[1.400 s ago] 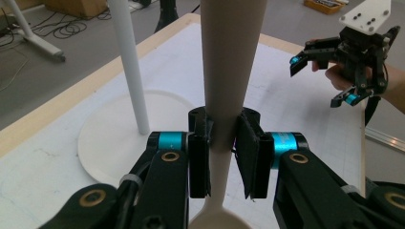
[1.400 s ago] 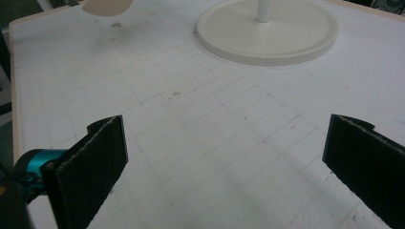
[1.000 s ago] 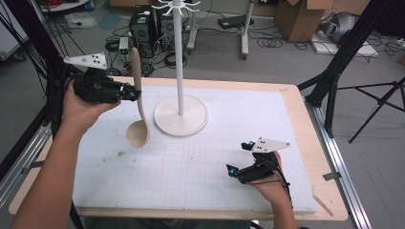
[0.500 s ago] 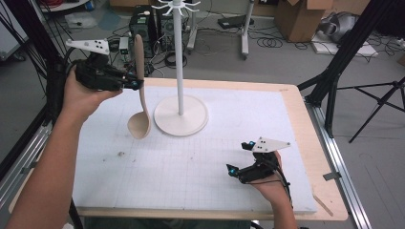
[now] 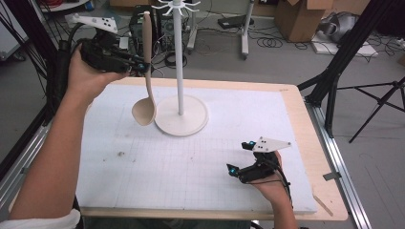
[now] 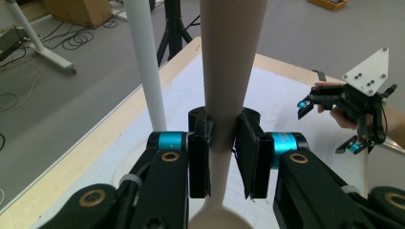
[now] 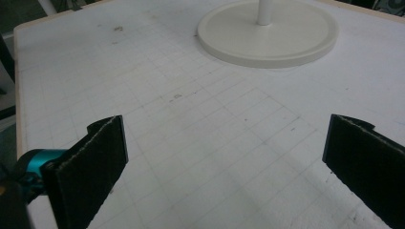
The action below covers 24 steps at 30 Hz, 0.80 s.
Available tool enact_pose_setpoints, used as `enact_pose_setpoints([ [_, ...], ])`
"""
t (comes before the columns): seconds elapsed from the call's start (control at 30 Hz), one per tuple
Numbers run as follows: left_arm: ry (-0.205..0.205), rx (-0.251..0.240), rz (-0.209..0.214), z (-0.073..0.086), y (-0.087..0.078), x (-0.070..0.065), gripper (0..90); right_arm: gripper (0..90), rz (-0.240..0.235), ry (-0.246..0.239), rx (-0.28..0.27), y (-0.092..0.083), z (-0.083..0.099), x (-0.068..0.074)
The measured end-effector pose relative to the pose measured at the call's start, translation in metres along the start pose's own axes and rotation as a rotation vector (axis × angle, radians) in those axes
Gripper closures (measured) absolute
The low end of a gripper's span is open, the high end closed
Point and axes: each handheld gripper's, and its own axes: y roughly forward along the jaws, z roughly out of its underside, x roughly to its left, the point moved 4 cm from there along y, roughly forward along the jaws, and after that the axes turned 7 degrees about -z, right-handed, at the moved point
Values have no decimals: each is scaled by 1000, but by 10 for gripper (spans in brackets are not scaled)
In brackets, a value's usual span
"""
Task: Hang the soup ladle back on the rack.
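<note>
A beige wooden spoon (image 5: 145,76) hangs upright, bowl down, in the air left of the white stand's pole (image 5: 178,57). My left gripper (image 5: 141,68) is shut on its handle, held up at the table's far left. In the left gripper view the pads clamp the spoon handle (image 6: 224,71), with the stand's pole (image 6: 145,67) just left of it. My right gripper (image 5: 239,160) rests low near the table's front right, its jaws open and nothing between them; in the right gripper view its pads (image 7: 93,169) stand wide apart over the white mat.
The stand's round white base (image 5: 184,117) sits at the mat's far middle, with hooks (image 5: 176,5) at the pole's top. A white gridded mat (image 5: 191,162) covers the wooden table. Black frame legs and cables stand beyond the far edge.
My left gripper has lifted the spoon and carried it right, toward the stand's pole. The right gripper has stayed where it was.
</note>
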Motion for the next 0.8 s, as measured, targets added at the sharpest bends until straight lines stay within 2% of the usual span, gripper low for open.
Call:
enact_pose_setpoints([
  [0.23, -4, 20, -24, -8, 1, 3, 755, 2, -3, 2, 0, 0, 0, 0],
  [0.4, 3, 53, -45, -10, 5, 6, 755, 2, -3, 2, 6, 1, 1, 0],
  [0.6, 12, 72, -41, -15, 10, 6, 755, 2, -7, 8, 7, 2, 2, 0],
  [0.7, 14, 85, -54, -16, 14, 8, 755, 2, -6, 4, 5, 2, 2, 0],
  [0.8, 4, 87, -57, -17, 17, 10, 754, 2, -6, 4, 4, 1, 2, 0],
])
